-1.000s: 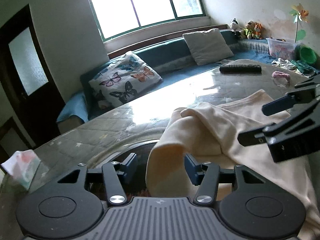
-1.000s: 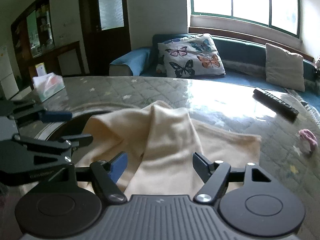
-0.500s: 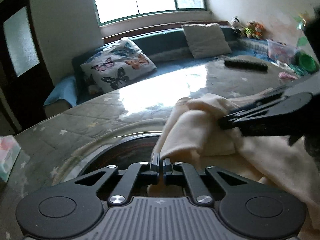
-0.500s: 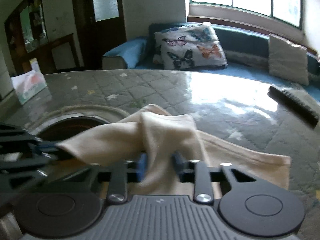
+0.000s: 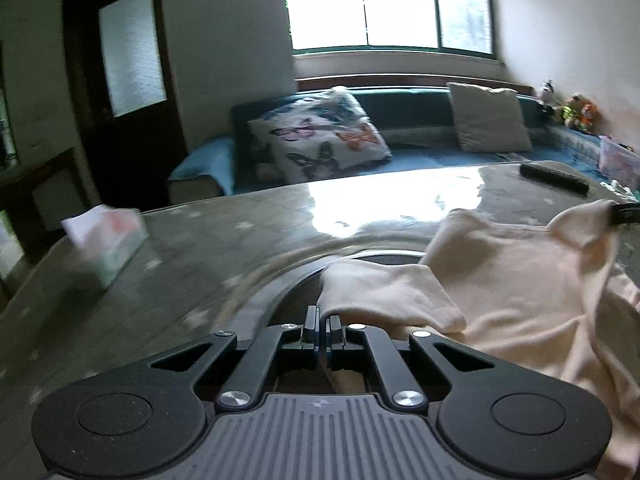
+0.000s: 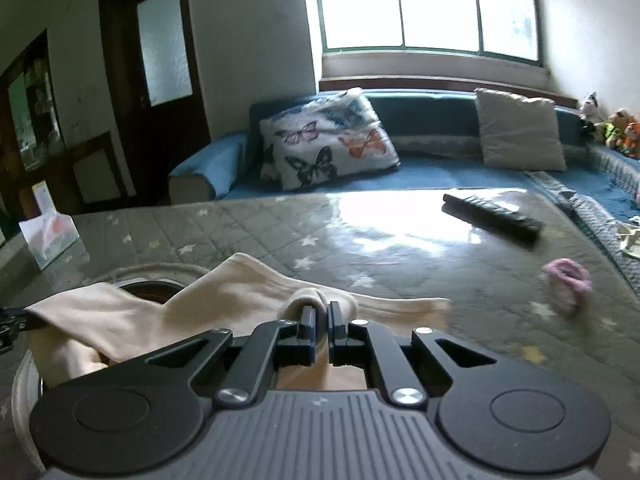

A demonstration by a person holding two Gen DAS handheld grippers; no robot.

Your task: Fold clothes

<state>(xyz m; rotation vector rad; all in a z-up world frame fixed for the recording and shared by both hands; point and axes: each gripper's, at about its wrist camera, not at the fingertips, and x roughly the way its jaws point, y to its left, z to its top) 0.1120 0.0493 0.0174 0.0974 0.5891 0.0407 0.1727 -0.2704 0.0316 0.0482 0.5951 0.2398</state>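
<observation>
A cream garment (image 5: pixel 516 280) lies rumpled on the glass-topped table (image 5: pixel 224 248), partly over a round dark inset. My left gripper (image 5: pixel 322 320) is shut on the garment's near left edge. My right gripper (image 6: pixel 320 316) is shut on a bunched fold of the same garment (image 6: pixel 224 300). The cloth is stretched between the two grippers. The right gripper's tip shows at the right edge of the left wrist view (image 5: pixel 626 214), and the left gripper's tip at the left edge of the right wrist view (image 6: pixel 10 322).
A tissue box (image 5: pixel 106 244) stands on the table's left side. A black remote (image 6: pixel 492 218) and a pink hair tie (image 6: pixel 568 280) lie at the far right. A blue sofa with a butterfly pillow (image 6: pixel 328 140) runs behind the table.
Both grippers went from open to shut on the garment. They have since moved apart and drawn the cloth out between them.
</observation>
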